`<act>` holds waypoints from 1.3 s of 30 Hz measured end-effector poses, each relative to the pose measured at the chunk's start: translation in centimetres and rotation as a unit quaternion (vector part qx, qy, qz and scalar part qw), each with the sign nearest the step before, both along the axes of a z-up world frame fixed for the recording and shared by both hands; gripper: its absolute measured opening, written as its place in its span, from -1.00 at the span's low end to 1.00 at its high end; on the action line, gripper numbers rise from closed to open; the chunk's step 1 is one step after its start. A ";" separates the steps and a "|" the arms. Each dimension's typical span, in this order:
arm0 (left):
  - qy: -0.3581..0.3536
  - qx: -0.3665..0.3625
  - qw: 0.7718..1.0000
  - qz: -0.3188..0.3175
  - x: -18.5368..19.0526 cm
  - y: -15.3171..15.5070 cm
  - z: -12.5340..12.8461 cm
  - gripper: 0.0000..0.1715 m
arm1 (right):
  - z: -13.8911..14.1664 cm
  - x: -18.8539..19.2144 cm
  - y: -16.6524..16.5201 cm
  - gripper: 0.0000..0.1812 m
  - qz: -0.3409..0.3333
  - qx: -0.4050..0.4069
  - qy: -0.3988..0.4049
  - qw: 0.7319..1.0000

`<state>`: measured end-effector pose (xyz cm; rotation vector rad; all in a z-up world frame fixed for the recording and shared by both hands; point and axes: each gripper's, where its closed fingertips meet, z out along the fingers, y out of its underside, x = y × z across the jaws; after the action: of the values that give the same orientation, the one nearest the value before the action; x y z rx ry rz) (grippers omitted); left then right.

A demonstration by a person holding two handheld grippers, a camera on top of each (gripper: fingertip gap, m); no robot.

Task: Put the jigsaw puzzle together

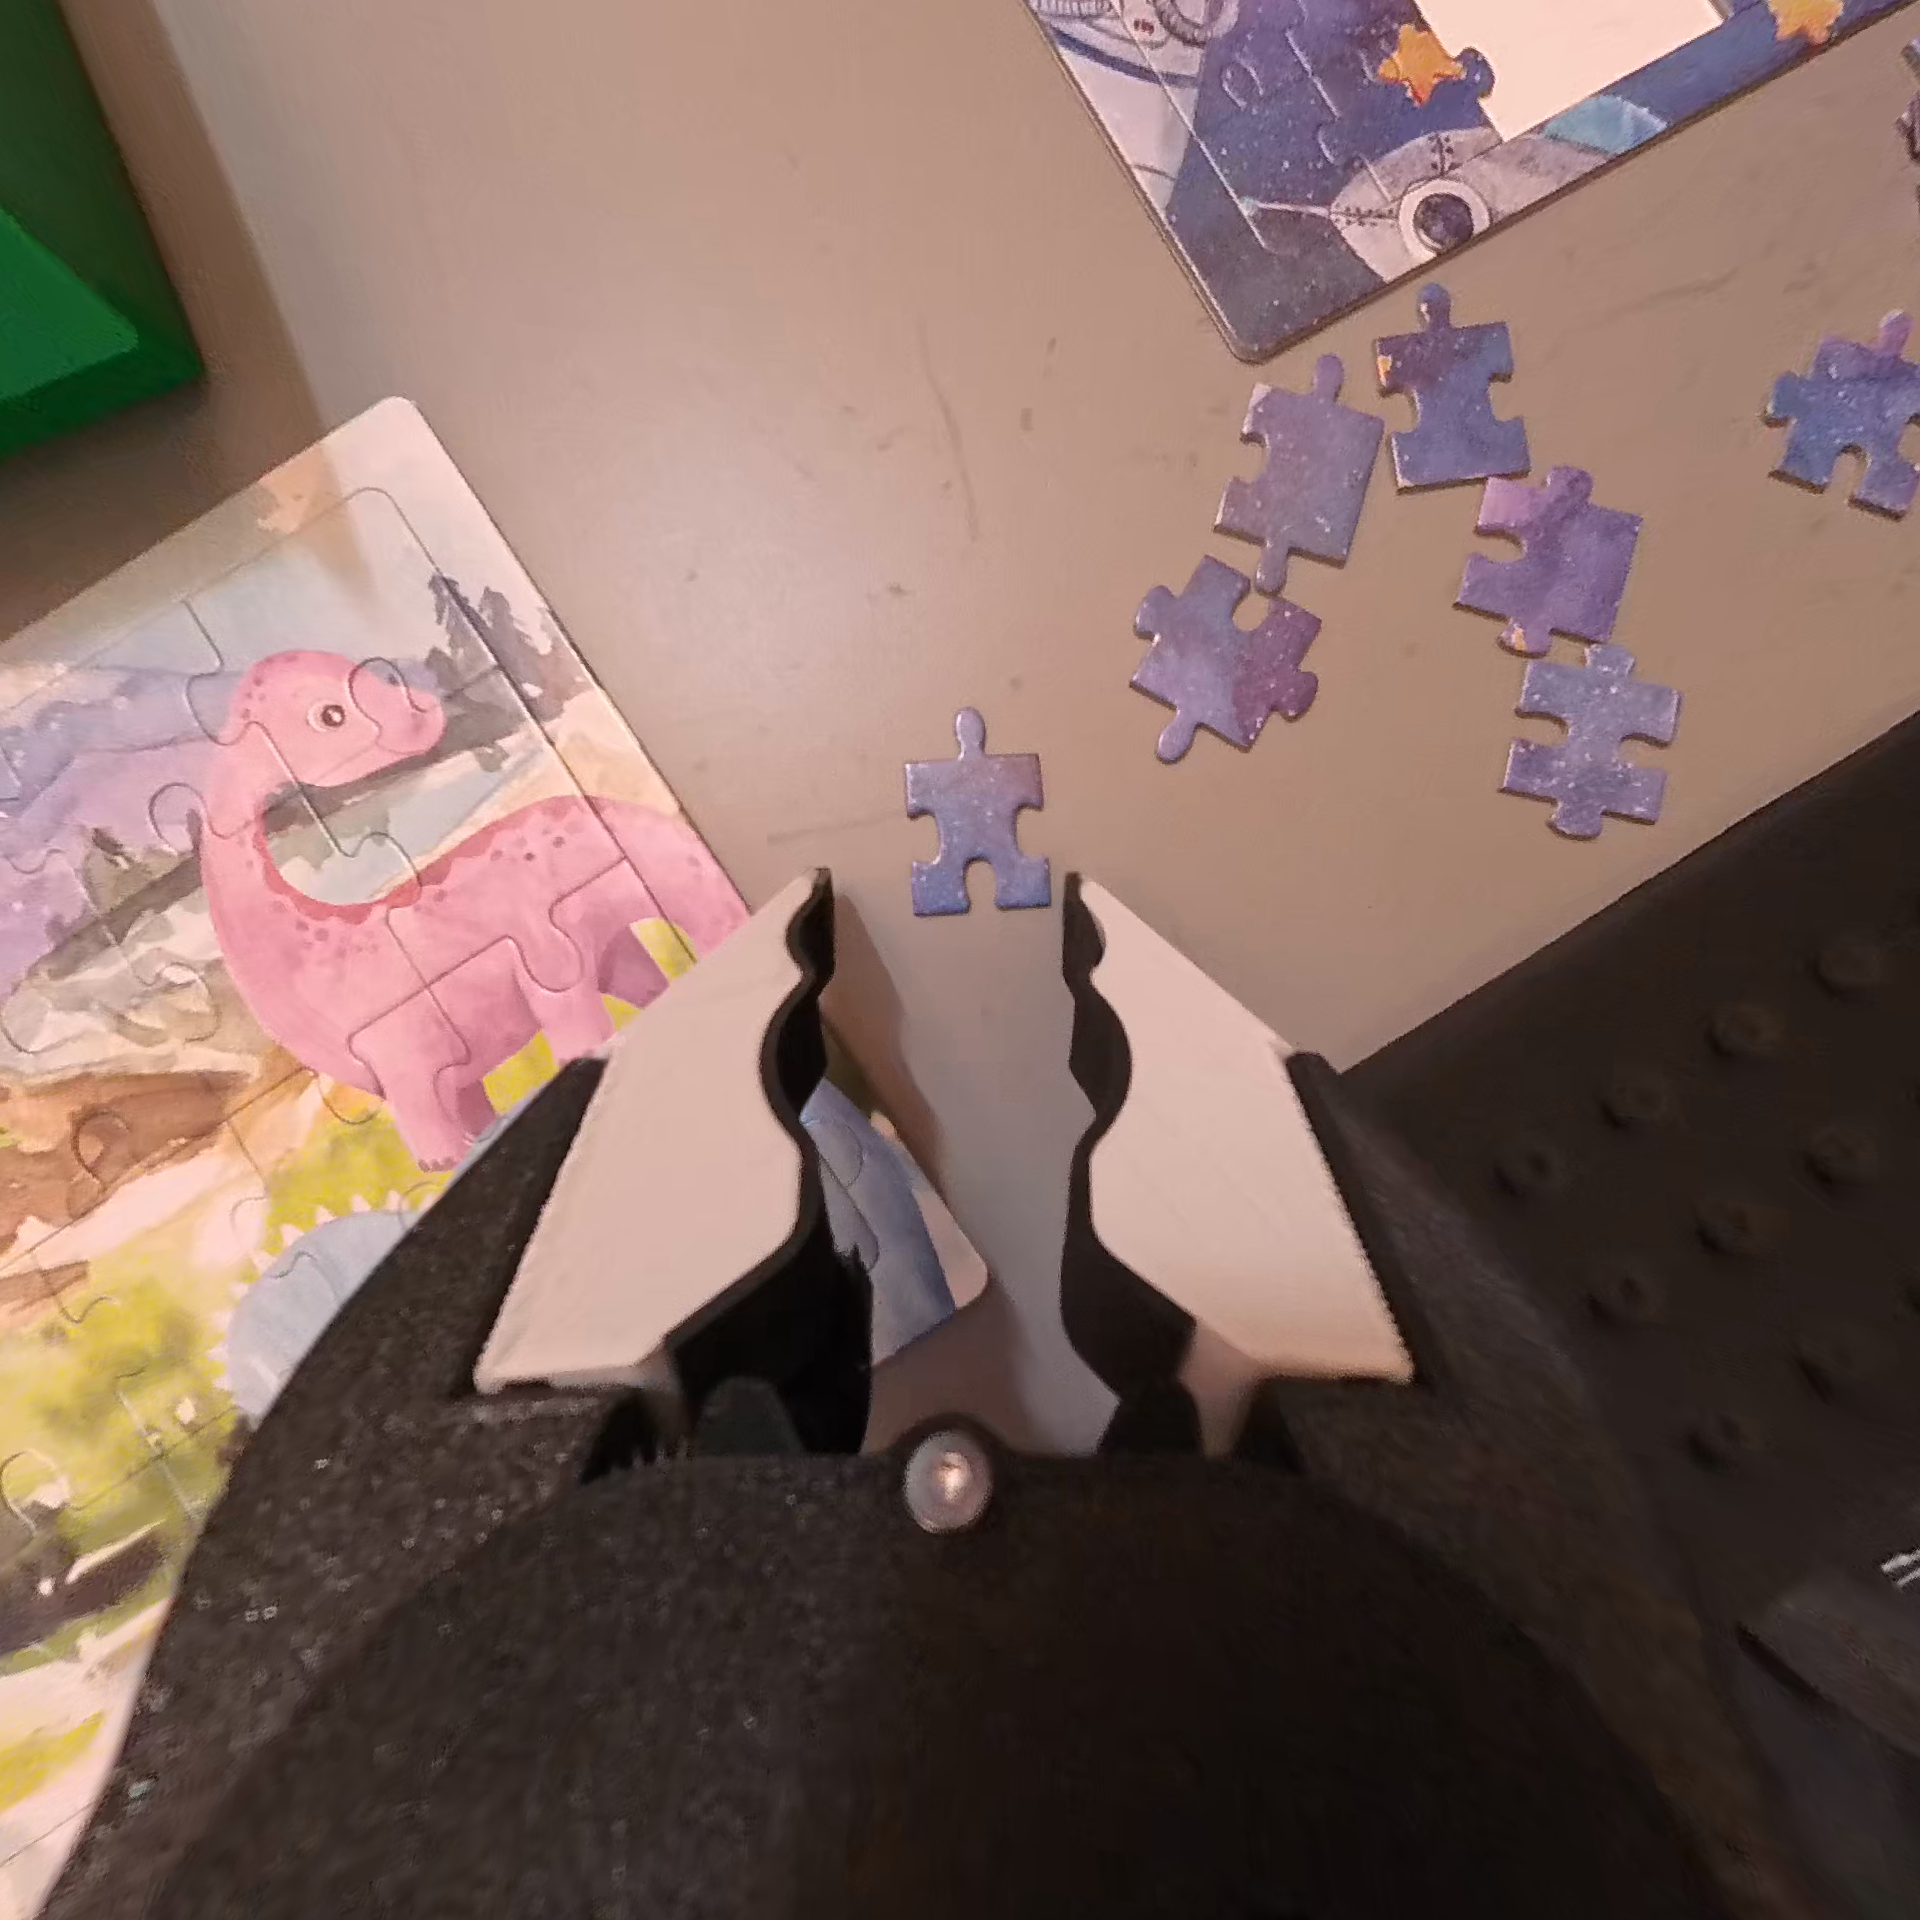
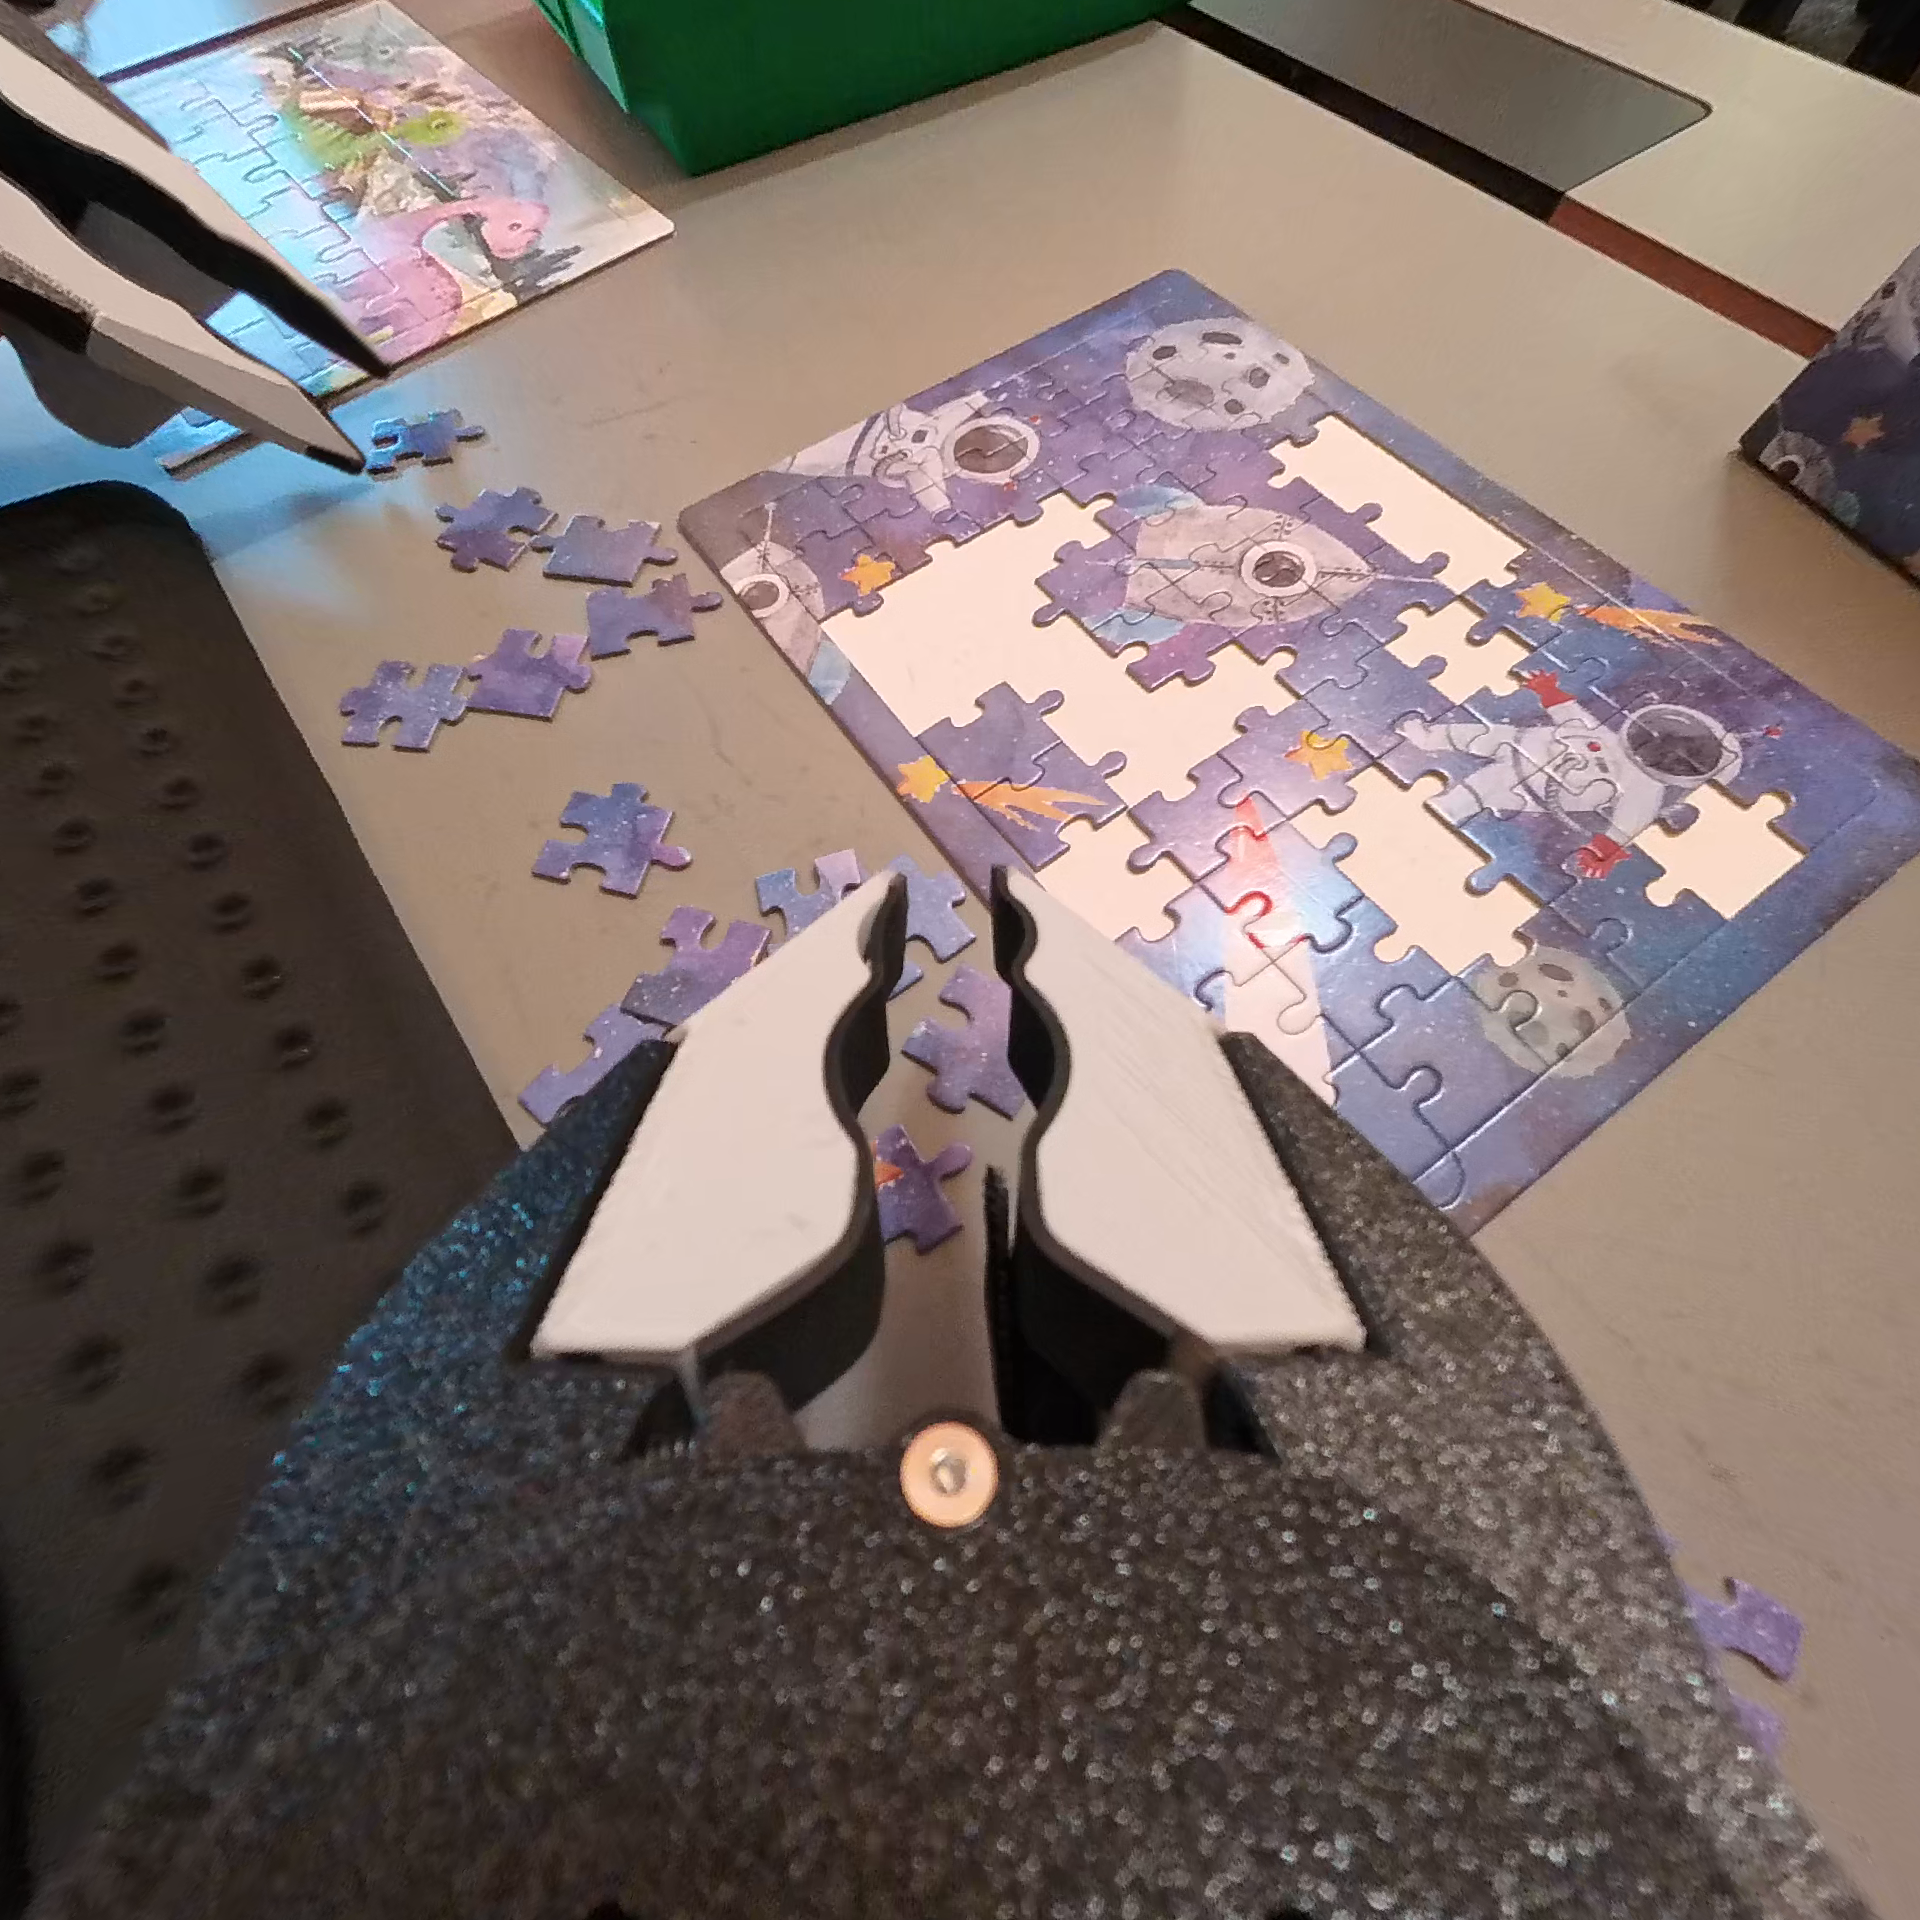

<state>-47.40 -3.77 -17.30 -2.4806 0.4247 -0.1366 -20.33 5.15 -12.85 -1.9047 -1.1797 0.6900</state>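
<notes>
Left wrist view: our left claw [image 1: 945,894], fingers apart, hovers near 1 loose piece [image 1: 977,816], beside a dinosaur puzzle [image 1: 312,831]. Right wrist view: our right claw [image 2: 948,888], apart, empty, hovers over scattered pieces [image 2: 613,831] beside the space puzzle [image 2: 1278,727]; green box [image 2: 831,73] behind.

The half-built space puzzle [image 2: 1299,748] lies flat, white gaps showing, loose purple pieces [image 2: 603,831] scattered beside it.

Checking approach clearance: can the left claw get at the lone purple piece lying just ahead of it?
Probably yes. The left claw is open, and the lone purple piece lies flat on bare table just ahead, apart from the other loose pieces. Nothing blocks it, though a flat piece may be hard to pinch.
</notes>
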 end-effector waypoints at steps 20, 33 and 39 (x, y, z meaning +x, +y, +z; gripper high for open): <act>0.031 0.005 0.999 -0.034 0.8 0.8 -0.2 -0.70 | -0.7 -0.1 -0.1 -0.82 0.007 -0.006 -0.016 1.000; 0.079 0.002 0.996 -0.043 0.7 2.6 0.2 -0.69 | -0.7 -0.6 -1.0 -0.79 0.035 -0.006 -0.018 0.999; 0.028 0.040 0.995 -0.083 4.2 4.1 1.5 -0.52 | -1.7 -0.8 -1.3 -0.79 0.045 0.007 -0.050 0.998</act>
<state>-43.16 0.36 -15.83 -2.3728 0.6469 -0.1156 -21.14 3.85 -14.51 -1.9041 -1.3358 0.6381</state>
